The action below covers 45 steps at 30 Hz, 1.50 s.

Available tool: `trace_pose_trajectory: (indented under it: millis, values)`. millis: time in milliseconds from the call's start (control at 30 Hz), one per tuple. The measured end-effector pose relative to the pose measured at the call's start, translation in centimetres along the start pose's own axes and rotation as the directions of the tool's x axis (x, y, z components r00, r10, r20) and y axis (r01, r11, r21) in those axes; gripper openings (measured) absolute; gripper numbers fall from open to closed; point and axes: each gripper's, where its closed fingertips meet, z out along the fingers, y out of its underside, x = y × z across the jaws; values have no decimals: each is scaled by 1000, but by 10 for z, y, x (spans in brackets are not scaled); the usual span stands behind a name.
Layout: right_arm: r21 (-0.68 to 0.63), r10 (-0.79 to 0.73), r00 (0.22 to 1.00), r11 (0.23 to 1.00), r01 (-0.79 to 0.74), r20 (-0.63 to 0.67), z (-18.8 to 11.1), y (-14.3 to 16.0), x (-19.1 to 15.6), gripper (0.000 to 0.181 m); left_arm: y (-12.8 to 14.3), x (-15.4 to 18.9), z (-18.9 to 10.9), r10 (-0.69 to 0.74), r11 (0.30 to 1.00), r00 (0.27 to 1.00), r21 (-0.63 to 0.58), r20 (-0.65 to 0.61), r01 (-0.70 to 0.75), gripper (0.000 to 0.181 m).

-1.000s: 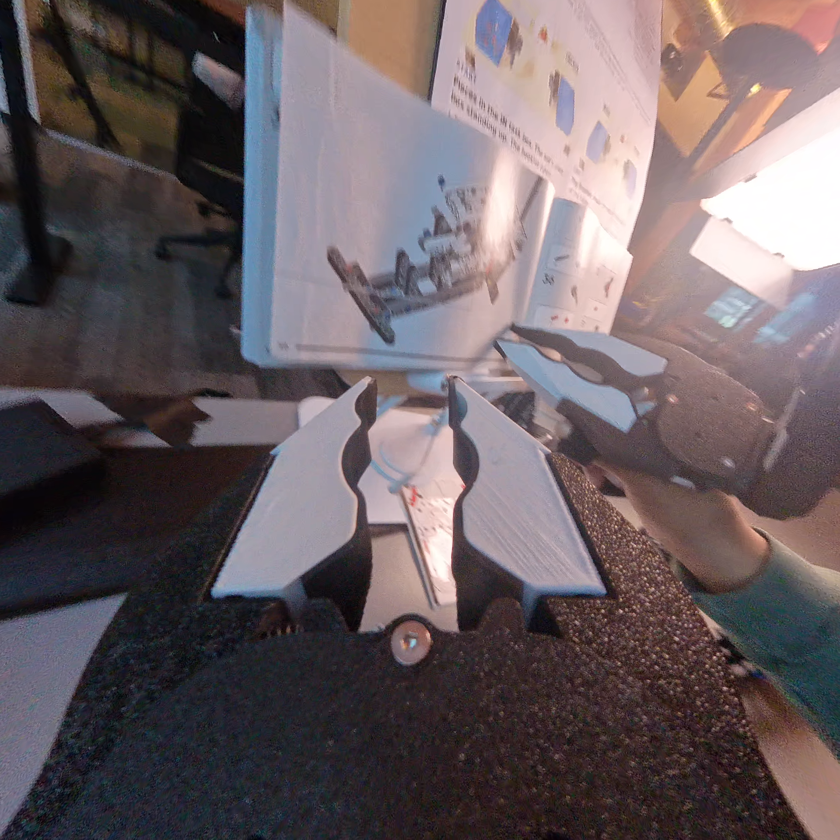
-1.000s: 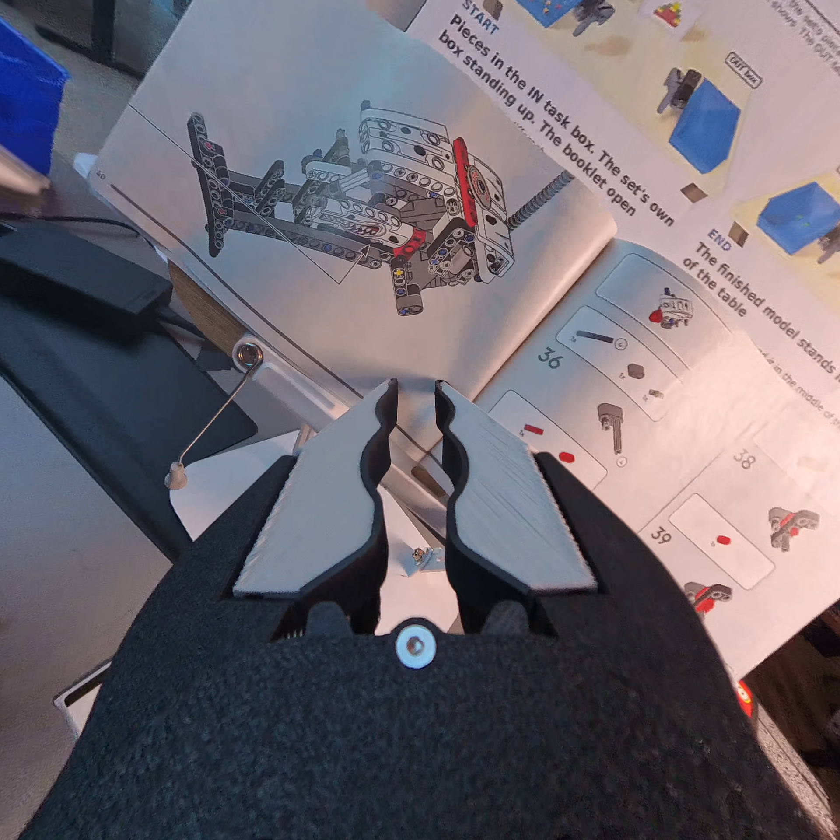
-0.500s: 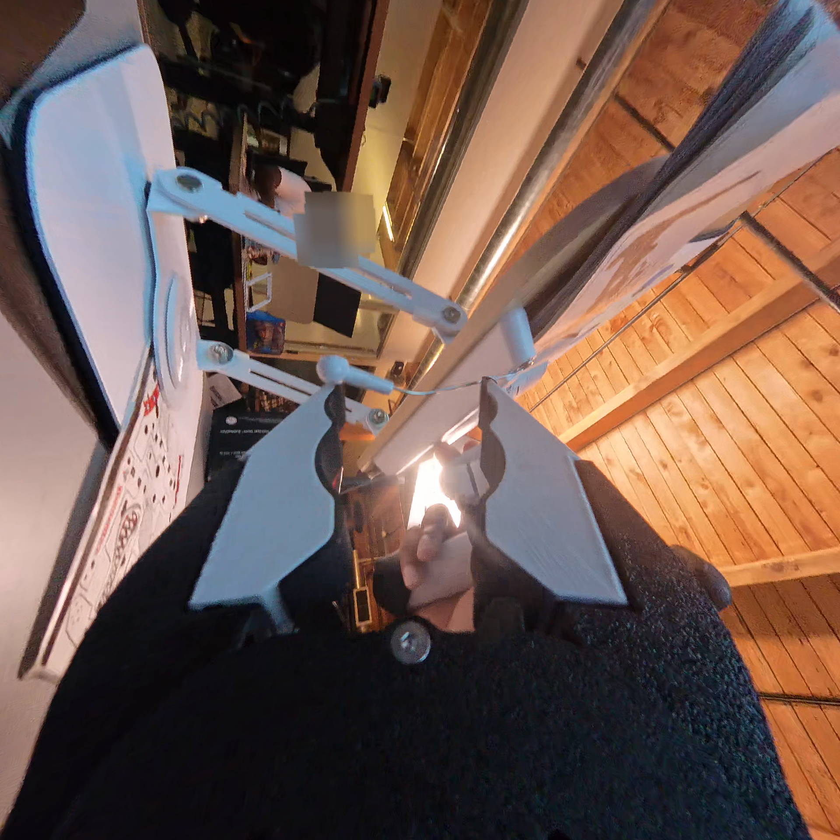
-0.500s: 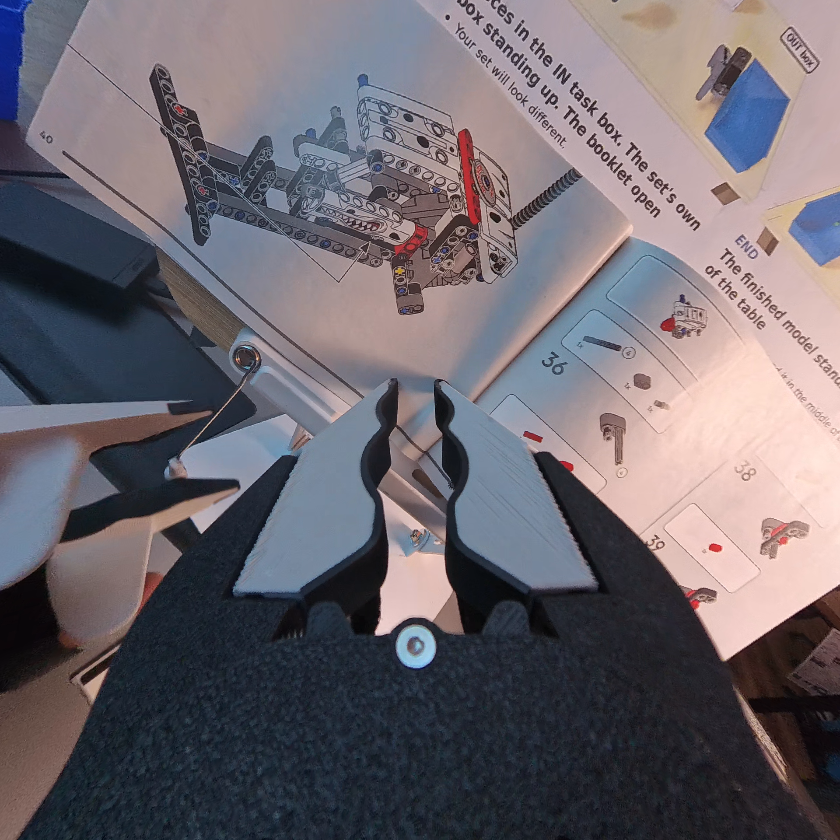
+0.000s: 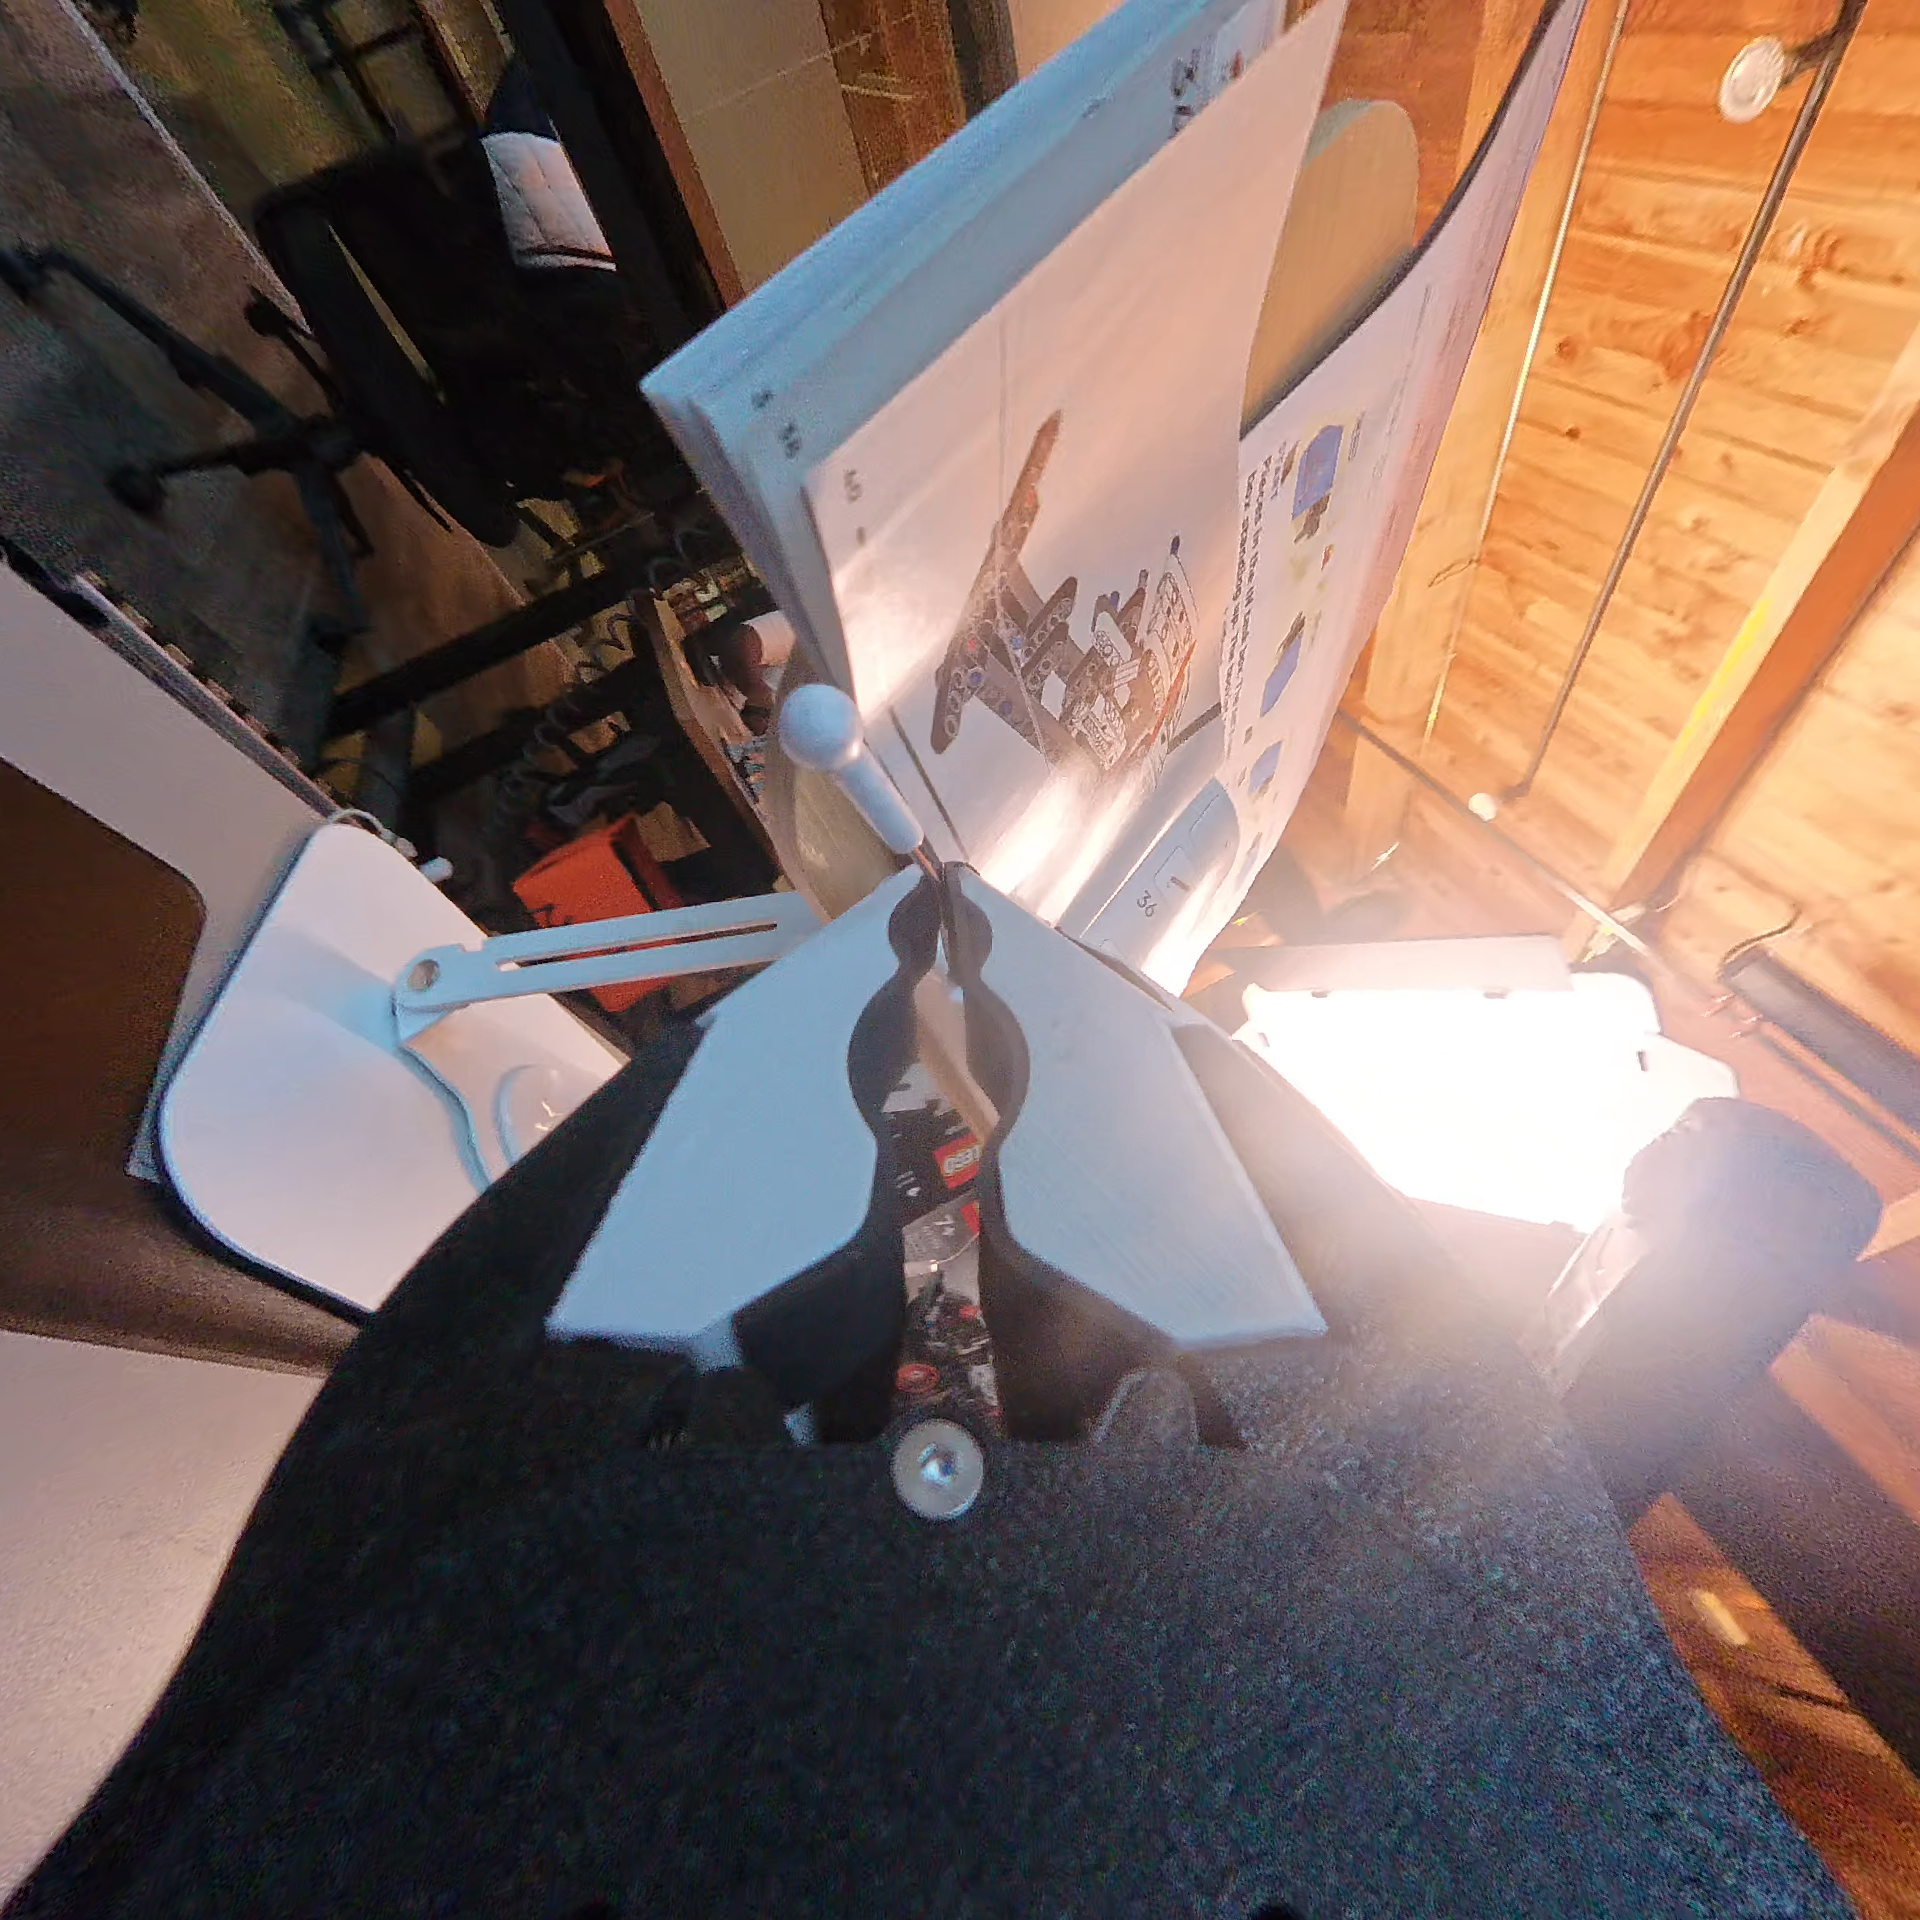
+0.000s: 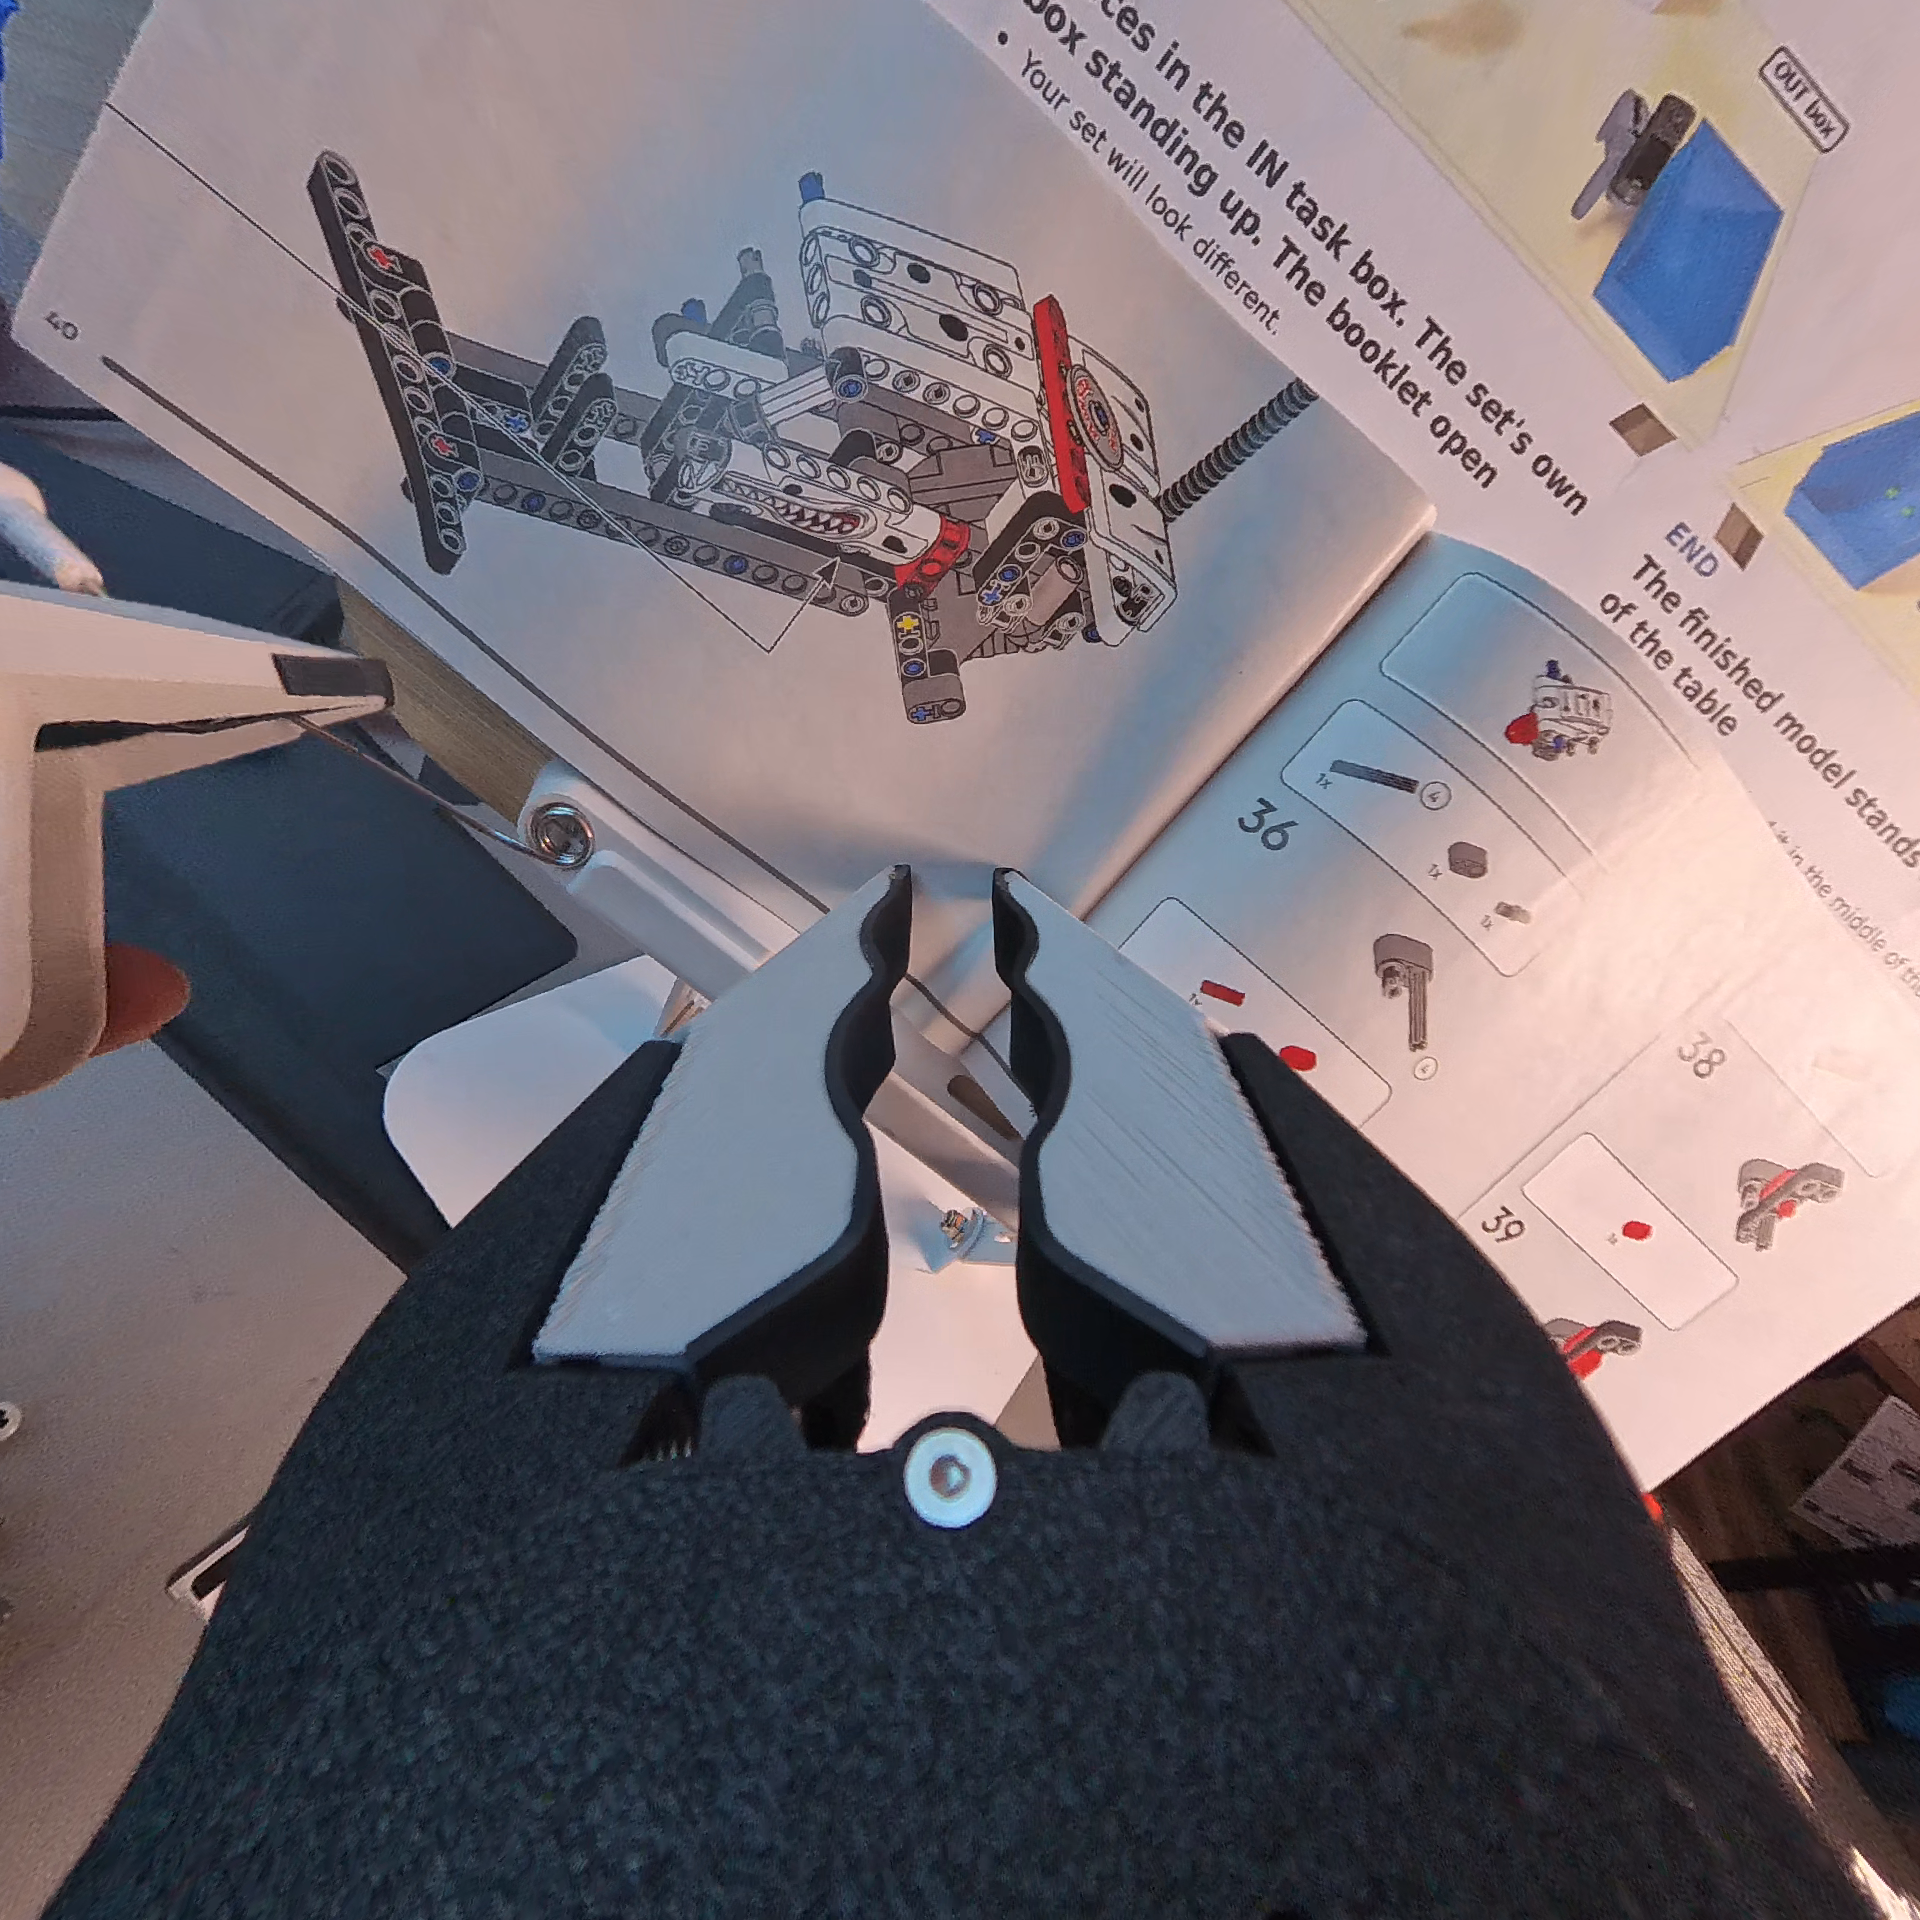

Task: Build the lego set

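Note:
The open instruction booklet (image 6: 675,707) stands on a white book stand (image 6: 665,904); it also shows in the left wrist view (image 5: 1049,499). My left gripper (image 5: 940,896) is shut on the stand's thin wire page holder (image 5: 914,847), which ends in a white knob (image 5: 821,719). In the right wrist view the left gripper (image 6: 353,691) comes in from the left and holds the wire (image 6: 426,769) near its rivet (image 6: 561,831). My right gripper (image 6: 948,883) is narrowly open and empty, just below the booklet's spine. No bricks are in view.
A printed sheet (image 6: 1558,312) with pictures of blue boxes hangs behind the booklet. The stand's white base (image 5: 312,1101) rests on a dark mat (image 6: 312,935). A bright light (image 5: 1455,1091) glares at the right. An office chair (image 5: 416,312) stands beyond the table. Left tips to right tips: about 10 cm.
My left gripper has swung round to the stand's left side and shut on the wire page holder. My right gripper has edged closer to the booklet and stayed narrowly open.

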Motion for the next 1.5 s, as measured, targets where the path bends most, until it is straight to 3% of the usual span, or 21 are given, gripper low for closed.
trace_pose_trajectory:
  millis: [133, 233, 367, 433, 500, 533, 600, 733, 800, 867, 1000, 1133, 1233, 1300, 1500]
  values:
    - [6, -3, 1000, 1000, 3, 10, 0, -1, -2, 15, -3, 10, 8, 280, 958, 958, -85, 58, -275, 0]
    - [18, 2, 1000, 1000, -2, 20, -1, -1, -3, 15, 1, 22, 20, 508, 848, 860, -197, 38, -492, 0]
    - [29, 26, 999, 999, -27, 33, -3, -1, -3, 15, 24, 35, 42, 783, 542, 617, -396, -83, -741, 1]
    - [31, 32, 999, 999, -33, 34, -2, -1, -3, 15, 45, 33, 50, 867, 313, 457, -497, -198, -809, 3]
    - [47, 32, 998, 998, -34, 47, -3, -1, -3, 15, 56, 26, 53, 920, 57, 253, -537, -299, -841, 2]
    - [56, 37, 997, 998, -40, 64, -5, 0, -3, 18, 56, 24, 53, 925, -28, 183, -543, -331, -839, 1]
    - [88, 60, 992, 994, -70, 115, -10, 0, -6, 30, 56, 22, 52, 915, -96, 150, -564, -374, -820, 1]
    - [128, 143, 979, 978, -162, 145, -22, 6, 5, 37, 54, 20, 53, 910, -143, 122, -578, -395, -804, 2]
    - [137, 165, 977, 973, -184, 137, -28, 12, 12, 36, 58, 20, 50, 899, -128, 155, -583, -410, -802, 16]
    - [152, 167, 979, 971, -184, 117, -35, 17, 21, 36, 62, 26, 45, 886, -85, 200, -571, -418, -816, 27]
    - [170, 215, 974, 960, -223, 66, -49, 34, 46, 34, 47, 45, 35, 893, 67, 271, -488, -359, -870, 25]
    - [85, 283, 959, 956, -280, -19, -40, 67, 76, 31, 25, 28, 29, 920, 146, 308, -519, -241, -842, 25]
    - [41, 329, 944, 944, -327, -33, -30, 87, 89, 33, 16, 12, 30, 941, 136, 280, -541, -192, -830, 14]
    - [49, 354, 934, 935, -351, -55, -30, 93, 99, 17, 9, 8, 33, 960, 110, 227, -528, -163, -842, 0]
    - [30, 387, 922, 922, -386, -31, -38, 101, 103, 24, 3, 5, 39, 976, 42, 146, -521, -159, -853, 0]
